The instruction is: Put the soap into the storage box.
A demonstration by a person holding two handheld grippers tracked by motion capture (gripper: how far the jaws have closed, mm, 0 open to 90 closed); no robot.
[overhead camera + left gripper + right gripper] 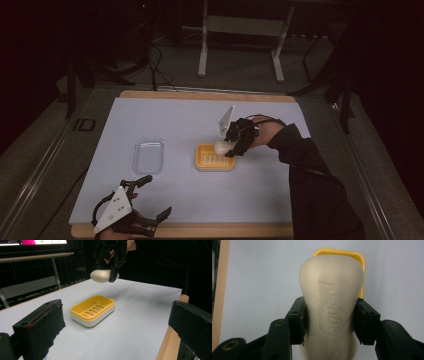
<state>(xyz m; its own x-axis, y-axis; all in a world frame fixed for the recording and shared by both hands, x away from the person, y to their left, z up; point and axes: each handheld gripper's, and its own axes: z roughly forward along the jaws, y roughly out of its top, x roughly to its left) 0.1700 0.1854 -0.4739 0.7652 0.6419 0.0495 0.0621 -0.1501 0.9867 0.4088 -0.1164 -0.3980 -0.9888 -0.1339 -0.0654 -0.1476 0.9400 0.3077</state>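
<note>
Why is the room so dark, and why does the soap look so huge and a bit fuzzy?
High view: dim room, only the pale table mat looks lit. Right gripper view: the soap bar sits right at the lens, so it looks giant and soft. Left gripper view: the near black pads are blurred; the yellow soap dish is sharper.

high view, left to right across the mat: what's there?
left gripper → clear tray → yellow soap dish → right gripper, shut on the soap above the dish's right end.
</note>
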